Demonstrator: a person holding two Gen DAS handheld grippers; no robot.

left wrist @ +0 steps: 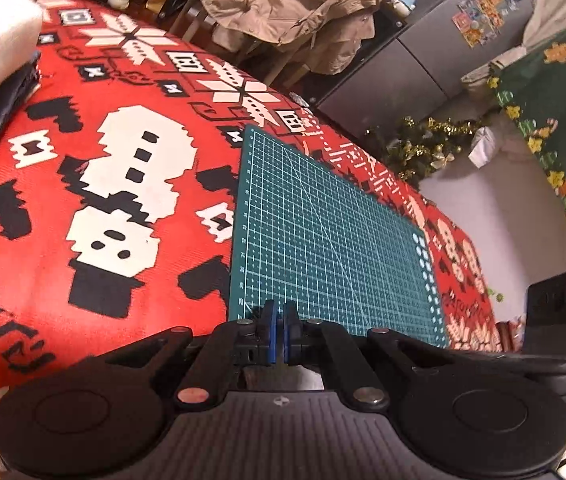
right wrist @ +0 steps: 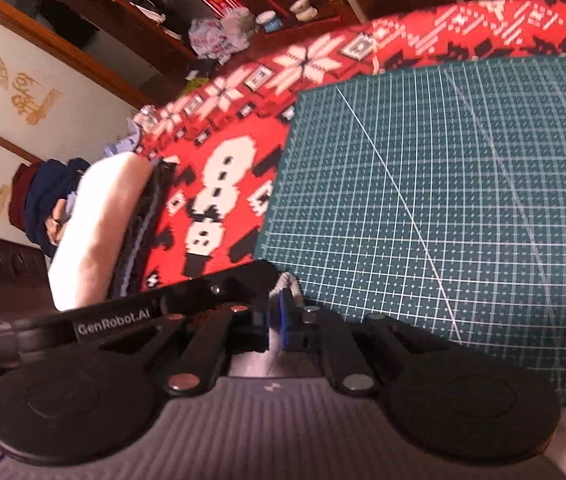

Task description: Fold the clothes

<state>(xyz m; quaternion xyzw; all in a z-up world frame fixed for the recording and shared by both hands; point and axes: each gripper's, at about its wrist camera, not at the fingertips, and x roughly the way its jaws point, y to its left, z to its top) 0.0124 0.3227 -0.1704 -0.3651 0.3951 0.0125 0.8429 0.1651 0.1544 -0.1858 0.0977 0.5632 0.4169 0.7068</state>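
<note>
Folded clothes [right wrist: 95, 236], white on top, are stacked on a red snowman-patterned tablecloth [left wrist: 43, 200] beside a green cutting mat [left wrist: 323, 232], above which the left gripper [left wrist: 278, 320] and right gripper [right wrist: 279, 312] are held clenched, nothing visibly grasped.

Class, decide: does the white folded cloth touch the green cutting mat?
Apart. The right wrist view shows red tablecloth lying between the white cloth and the mat.

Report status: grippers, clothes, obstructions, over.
Left gripper shut, empty. Right gripper shut; grey scrap at tips, unclear. Folded clothes stacked beside green mat. Nothing in the way.
</note>
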